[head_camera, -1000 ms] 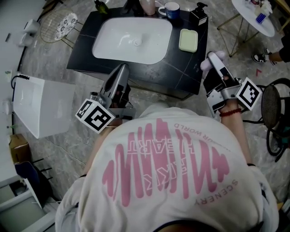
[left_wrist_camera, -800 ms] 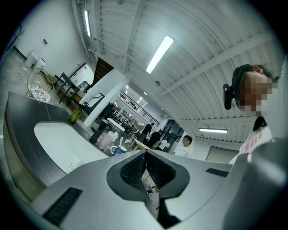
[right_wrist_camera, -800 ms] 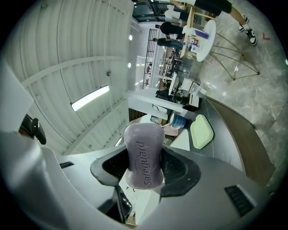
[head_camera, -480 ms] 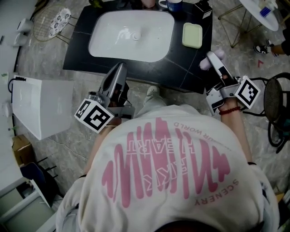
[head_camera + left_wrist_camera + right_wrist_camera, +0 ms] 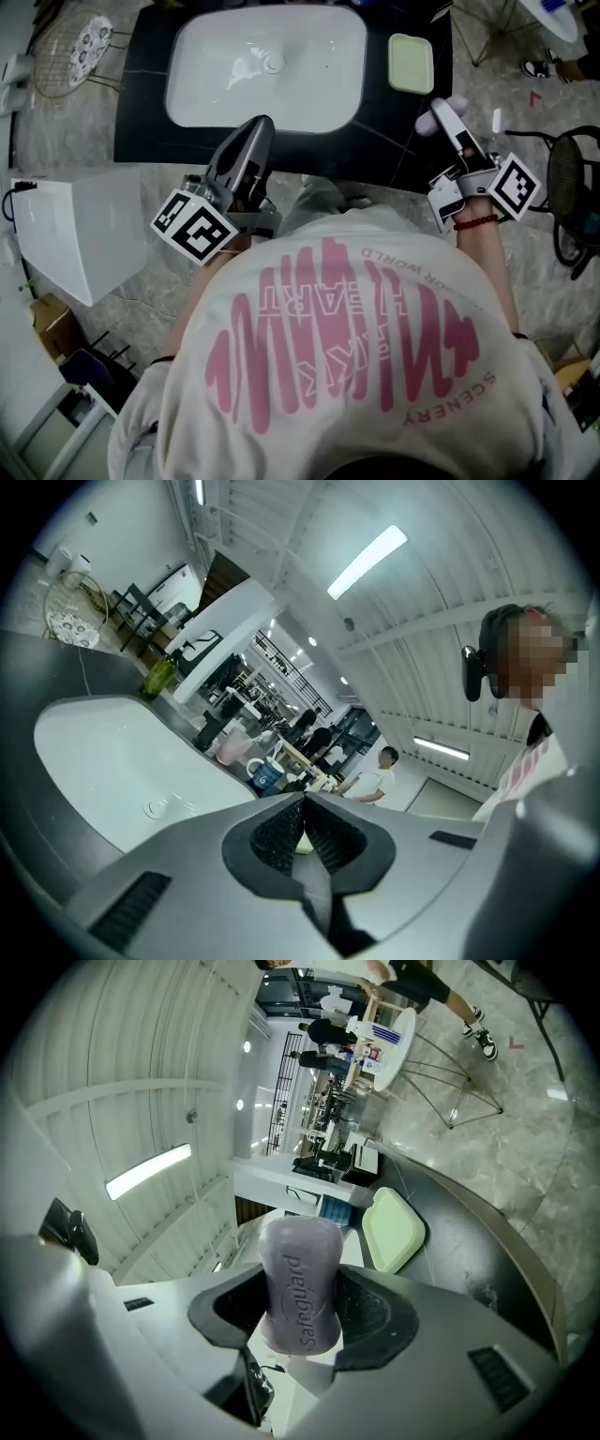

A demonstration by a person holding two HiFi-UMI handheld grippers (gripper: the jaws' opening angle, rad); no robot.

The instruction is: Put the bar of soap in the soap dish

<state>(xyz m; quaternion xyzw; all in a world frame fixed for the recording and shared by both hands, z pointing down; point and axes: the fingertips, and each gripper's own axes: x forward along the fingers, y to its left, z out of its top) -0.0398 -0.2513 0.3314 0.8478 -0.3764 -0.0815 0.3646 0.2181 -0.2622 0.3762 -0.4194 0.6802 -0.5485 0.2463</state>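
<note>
Two grippers are in view, and only the right one carries a load. The right gripper (image 5: pixel 446 120) has its jaws clamped across the width of the bar of soap (image 5: pixel 302 1283). The bar's long axis runs out along the jaws, and its rounded end projects past the tips. The left gripper (image 5: pixel 251 141) has its jaws together with nothing between them, and it hangs at the near edge of the bench (image 5: pixel 141 103), in front of the white basin (image 5: pixel 216 84).

The soap dish (image 5: pixel 412 64) is pale green and empty. It sits on the bench just to the right of the basin. From the right jaws it lies ahead and slightly to our left, near but not yet beneath the bar. We judge the right gripper the nearer by far. The dish's long axis runs away from us, roughly in line with the bar, so we expect little rotation: a forward reach, then a downward tilt.

The bench top is dark, glossy and thinly veined. The floor is grey marbled stone. The room is an open hall with a ribbed white ceiling, strip lights and people standing far off.
</note>
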